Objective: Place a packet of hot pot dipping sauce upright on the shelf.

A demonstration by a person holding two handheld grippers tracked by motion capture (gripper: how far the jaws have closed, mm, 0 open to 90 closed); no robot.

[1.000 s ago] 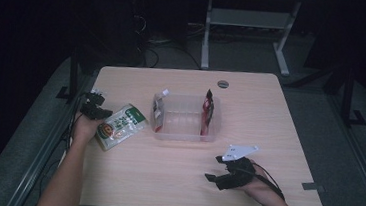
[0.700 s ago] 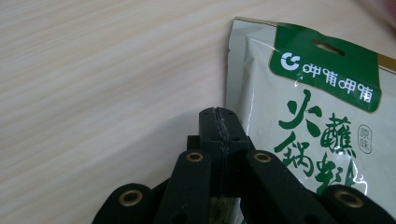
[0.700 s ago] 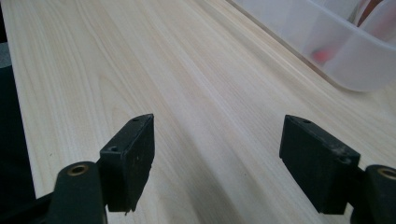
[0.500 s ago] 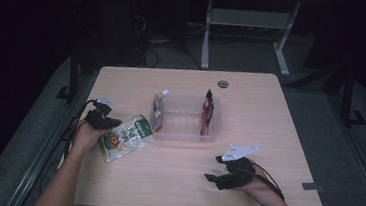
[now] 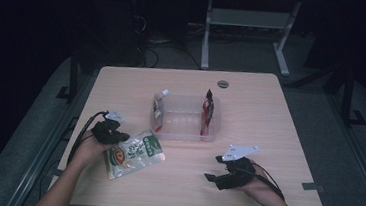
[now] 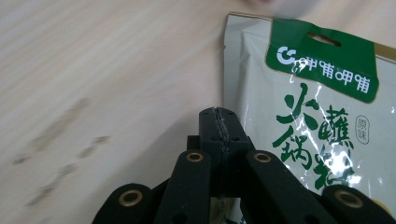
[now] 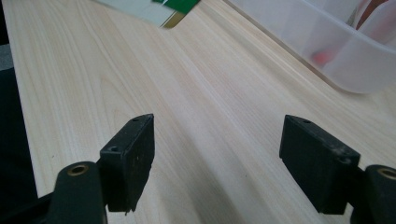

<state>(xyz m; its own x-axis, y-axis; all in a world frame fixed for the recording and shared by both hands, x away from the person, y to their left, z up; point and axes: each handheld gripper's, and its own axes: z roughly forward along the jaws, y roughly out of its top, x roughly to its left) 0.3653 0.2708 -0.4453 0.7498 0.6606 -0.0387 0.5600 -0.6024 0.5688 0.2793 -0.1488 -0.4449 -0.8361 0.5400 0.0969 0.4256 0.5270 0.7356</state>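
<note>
A white and green snack pouch (image 5: 134, 154) (image 6: 317, 107) lies tilted over the front left of the wooden table (image 5: 251, 104). My left gripper (image 5: 118, 136) (image 6: 218, 116) is at the pouch's left edge, jaws pressed together and pinching that edge. My right gripper (image 5: 212, 176) (image 7: 217, 163) rests low over bare wood at the front right, jaws wide apart and holding nothing. A clear plastic bin (image 5: 184, 118) (image 7: 327, 46) stands at the table's middle. The pouch's corner (image 7: 159, 9) shows far off in the right gripper view.
Inside the bin, a dark red packet (image 5: 207, 112) stands at its right end and a pale packet (image 5: 159, 108) at its left end. A small round cap (image 5: 223, 84) sits in the tabletop behind the bin. Dark floor and a desk frame (image 5: 248, 23) lie beyond.
My left gripper has carried the pouch from the table's left edge toward the front and a little rightward. The right gripper has stayed put.
</note>
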